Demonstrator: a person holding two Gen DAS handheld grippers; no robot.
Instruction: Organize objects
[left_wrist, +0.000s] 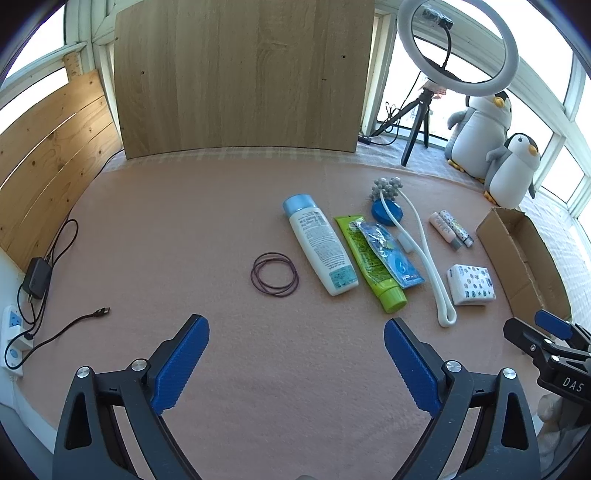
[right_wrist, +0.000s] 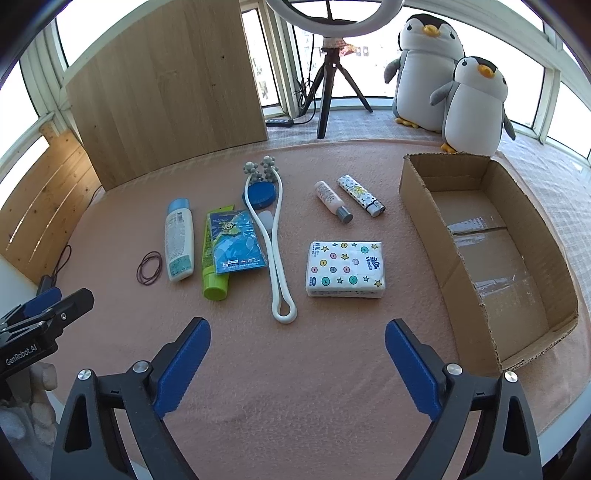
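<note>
Both the left gripper (left_wrist: 295, 363) and the right gripper (right_wrist: 297, 363) hover with jaws spread wide, holding nothing. The open brown cardboard box (right_wrist: 532, 295) lies at the right edge of the pink felt mat (right_wrist: 295, 369). The white patterned tissue pack (right_wrist: 345, 268) lies near its left side, apart from it.

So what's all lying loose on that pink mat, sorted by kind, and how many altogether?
Bottles: 2, the white lotion bottle and small white bottle
Tubes: 1, green tube
Lighters: 1, patterned lighter
Tissue packs: 1
Blue packets: 1
Roller massagers: 1, white
Blue round tins: 1
Hair ties: 2
Total: 10
</note>
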